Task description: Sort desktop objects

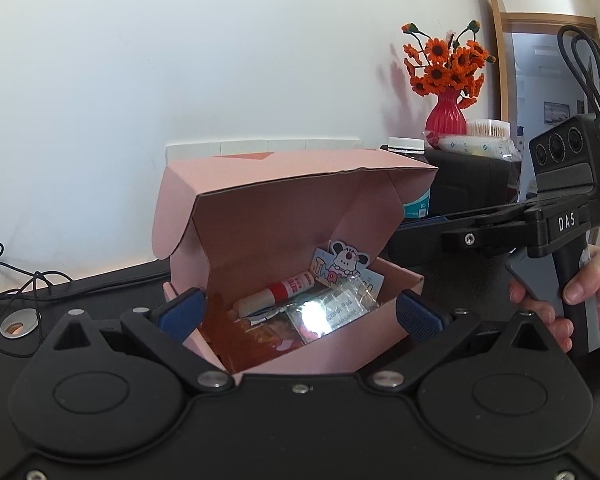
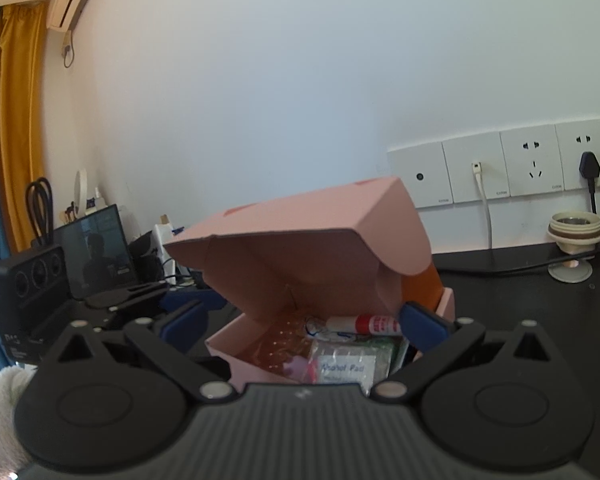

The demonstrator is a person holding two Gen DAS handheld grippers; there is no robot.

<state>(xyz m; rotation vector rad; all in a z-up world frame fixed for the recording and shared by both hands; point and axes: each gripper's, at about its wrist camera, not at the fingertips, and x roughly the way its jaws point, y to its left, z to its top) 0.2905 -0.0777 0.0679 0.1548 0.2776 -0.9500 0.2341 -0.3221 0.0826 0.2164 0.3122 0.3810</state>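
Black desk (image 1: 100,284): pink box (image 1: 340,340), lid half-raised; glue stick (image 1: 276,294) lies slantwise; both fingers spread.

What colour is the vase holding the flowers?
Red, with a ribbed surface. The vase shows only in the left wrist view, holding orange flowers.

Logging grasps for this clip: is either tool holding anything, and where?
Nothing is held. The left tool and right tool are both open, either side of the pink cardboard box.
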